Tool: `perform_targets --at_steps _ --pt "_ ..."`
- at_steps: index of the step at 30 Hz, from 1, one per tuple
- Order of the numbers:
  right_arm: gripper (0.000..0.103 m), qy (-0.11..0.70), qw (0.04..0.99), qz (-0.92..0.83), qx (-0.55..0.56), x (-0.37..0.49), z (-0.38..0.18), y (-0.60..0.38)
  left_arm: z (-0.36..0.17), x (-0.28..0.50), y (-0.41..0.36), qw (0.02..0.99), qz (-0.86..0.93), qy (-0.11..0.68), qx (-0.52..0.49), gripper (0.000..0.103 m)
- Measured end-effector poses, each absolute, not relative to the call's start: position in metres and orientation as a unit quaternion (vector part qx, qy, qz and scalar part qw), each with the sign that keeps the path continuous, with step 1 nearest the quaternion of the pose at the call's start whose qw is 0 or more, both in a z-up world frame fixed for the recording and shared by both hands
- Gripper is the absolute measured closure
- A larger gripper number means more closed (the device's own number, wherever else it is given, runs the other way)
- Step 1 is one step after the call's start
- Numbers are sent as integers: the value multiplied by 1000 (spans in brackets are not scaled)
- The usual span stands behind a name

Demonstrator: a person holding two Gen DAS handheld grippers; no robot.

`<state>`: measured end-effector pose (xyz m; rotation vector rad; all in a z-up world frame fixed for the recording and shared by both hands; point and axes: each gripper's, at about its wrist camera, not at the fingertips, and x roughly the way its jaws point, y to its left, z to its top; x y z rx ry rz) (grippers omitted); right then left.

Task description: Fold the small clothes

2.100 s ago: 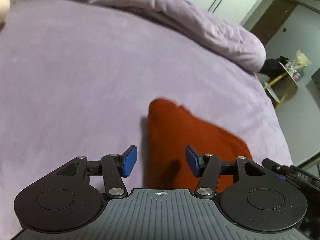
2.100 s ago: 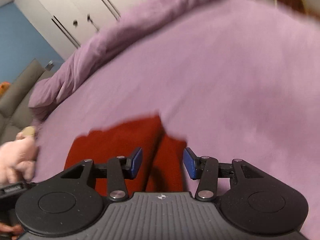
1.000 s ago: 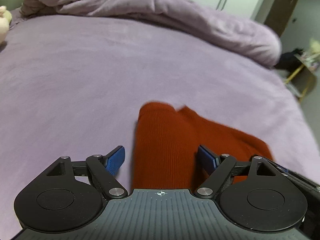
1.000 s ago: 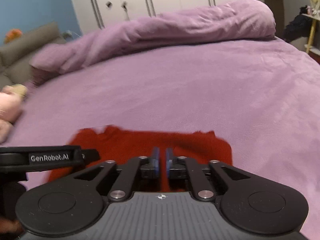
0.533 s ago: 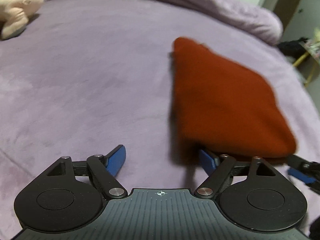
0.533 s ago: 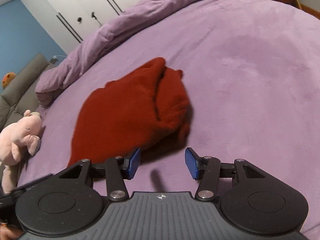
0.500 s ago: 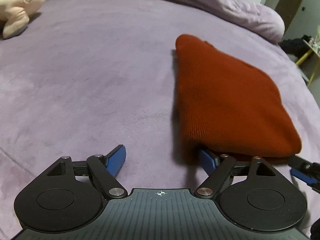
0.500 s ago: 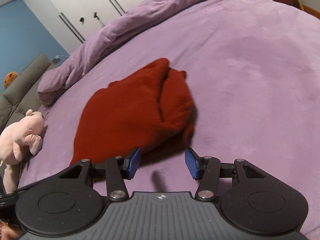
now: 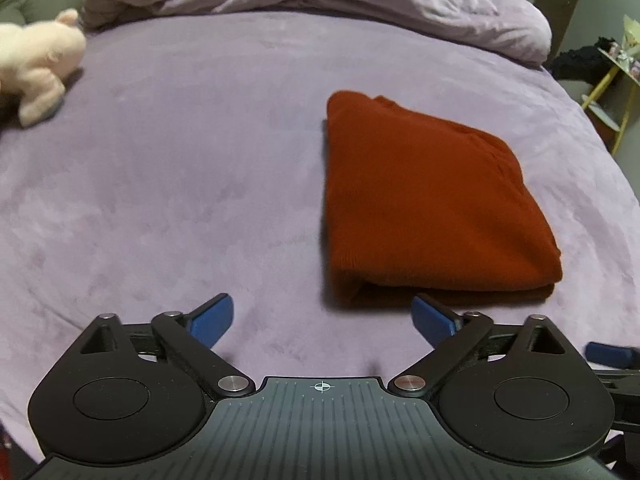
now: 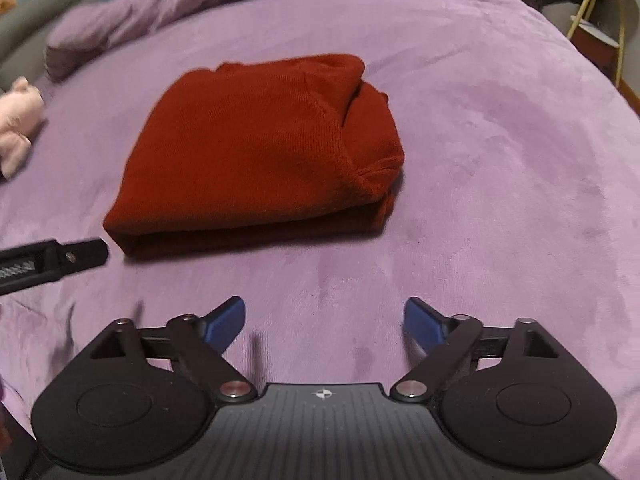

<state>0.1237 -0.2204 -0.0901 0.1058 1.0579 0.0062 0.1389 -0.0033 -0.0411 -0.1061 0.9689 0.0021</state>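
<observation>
Both grippers, left [image 9: 322, 318] & right [image 10: 324, 322], opening wide, empty; red sweater [image 10: 260, 152] folded.

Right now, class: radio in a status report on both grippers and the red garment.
Left gripper and right gripper opening, nothing between jaws. Red garment folded, flat on bed. Nothing in the way.

folded red sweater [image 9: 424, 200], purple bed [image 9: 180, 160], pink plush [image 9: 36, 64]
</observation>
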Motion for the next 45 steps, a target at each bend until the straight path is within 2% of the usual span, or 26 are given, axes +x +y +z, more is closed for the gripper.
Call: perform_targets --at_steps 6,13,45 --pt "5 496 868 -5 -12 132 -68 -201 -25 140 -3 883 -2 467 -39 2" --pt "5 518 855 -22 21 145 -57 -200 -23 146 -13 870 3 493 13 2" --pt "5 516 856 -41 7 146 -45 -195 -25 142 -15 855 1 519 8 2"
